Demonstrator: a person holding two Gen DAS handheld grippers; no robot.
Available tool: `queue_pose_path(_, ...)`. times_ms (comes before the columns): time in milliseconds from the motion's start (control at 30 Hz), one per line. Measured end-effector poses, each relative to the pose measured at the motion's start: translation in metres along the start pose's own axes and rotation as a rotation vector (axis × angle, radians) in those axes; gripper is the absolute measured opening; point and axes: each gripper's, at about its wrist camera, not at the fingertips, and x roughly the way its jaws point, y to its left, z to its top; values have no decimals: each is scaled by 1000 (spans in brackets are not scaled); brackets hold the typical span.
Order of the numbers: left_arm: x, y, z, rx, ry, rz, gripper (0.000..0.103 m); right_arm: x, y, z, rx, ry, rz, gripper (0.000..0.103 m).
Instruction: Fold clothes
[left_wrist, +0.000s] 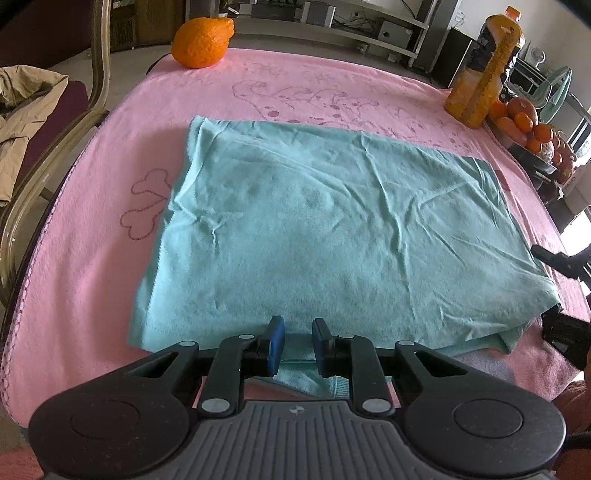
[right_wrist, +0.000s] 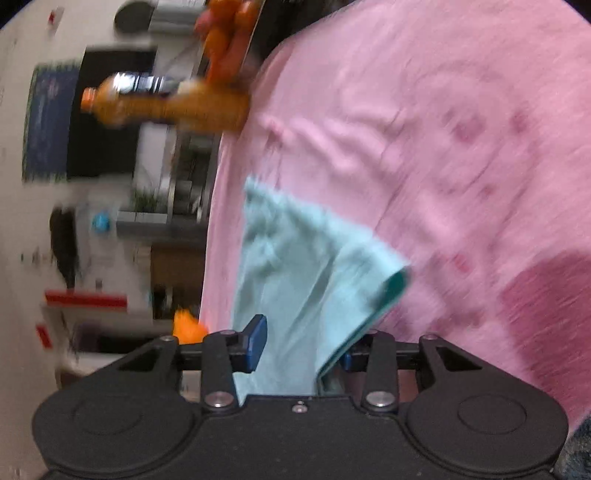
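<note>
A teal garment (left_wrist: 332, 221), folded into a wide rectangle, lies on a pink towel (left_wrist: 92, 240) that covers the table. My left gripper (left_wrist: 299, 339) is at its near edge, blue pads narrowly apart with a bunched hem filling the gap. In the left wrist view a black finger (left_wrist: 554, 256) of the right gripper shows at the garment's near right corner. The right wrist view is rolled sideways and blurred. There my right gripper (right_wrist: 301, 343) has a raised flap of the garment (right_wrist: 295, 266) filling the space between its jaws. The flap hides one pad.
A large orange fruit (left_wrist: 203, 42) sits at the towel's far left corner. A juice bottle (left_wrist: 484, 66) and a bowl of oranges (left_wrist: 532, 125) stand at the far right. A chair (left_wrist: 55, 147) with a beige jacket (left_wrist: 26, 110) stands to the left of the table.
</note>
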Motion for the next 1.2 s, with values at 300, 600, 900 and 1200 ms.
queue_pose_path(300,-22,48,5,-136,-25,76,12,1,4,12,-19,-142,-63,38)
queue_pose_path(600,-20,51,1,-105,73,115,13,3,32,6,-232,-172,-296,7)
queue_pose_path(900,-49,57,19,32,69,184,29,27,134,-50,-694,-215,-543,7)
queue_pose_path(1200,-64,142,14,-262,-24,145,27,94,215,-206,-1308,-170,-399,7)
